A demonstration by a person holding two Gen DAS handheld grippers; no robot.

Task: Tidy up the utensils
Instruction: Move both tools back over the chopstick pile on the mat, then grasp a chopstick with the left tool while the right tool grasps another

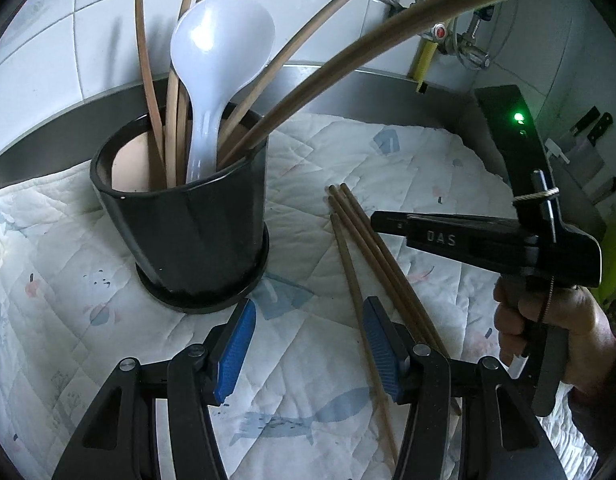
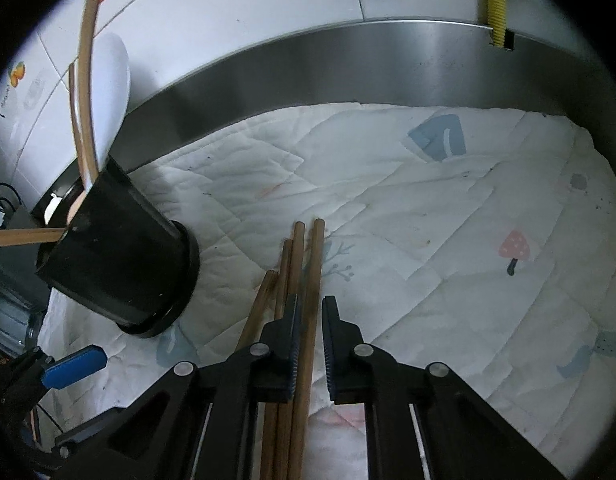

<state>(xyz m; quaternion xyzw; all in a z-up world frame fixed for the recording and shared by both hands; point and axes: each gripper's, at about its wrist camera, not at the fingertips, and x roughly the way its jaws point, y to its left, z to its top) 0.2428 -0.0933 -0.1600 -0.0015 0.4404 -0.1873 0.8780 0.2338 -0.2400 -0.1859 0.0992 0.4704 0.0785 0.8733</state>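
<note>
**One chopstick at a time, into the pot**

Nearest to me, the right gripper is low over the quilt and closed down to a narrow slot on a single chopstick. The inner pad is against the wood, and only a sliver shows at the outer pad, so I take it as gripped, though only lightly. It holds the stick well back from the far tip, which leaves a long end free. I would lift slowly and straight up so that the end does not drag across its neighbours. Then I would swing the tip up before steering it over the pot's mouth.

The other loose chopsticks lie just beside the gripped one, touching along their length, all pointing away across the quilt. They are thin, round, brown and smooth, so they are likely to roll or slip if the squeeze is off-centre.

The left gripper hangs open and empty, its blue pads wide apart, just short of the pot. It could steady the pot if needed.

Further on stands the black pot, upright on the quilt. It already holds several chopsticks fanned outward and a white spoon, bowl up. The mouth is crowded, so the clear gap looks to be at the near rim. Behind it runs the steel back edge of the table.
</note>
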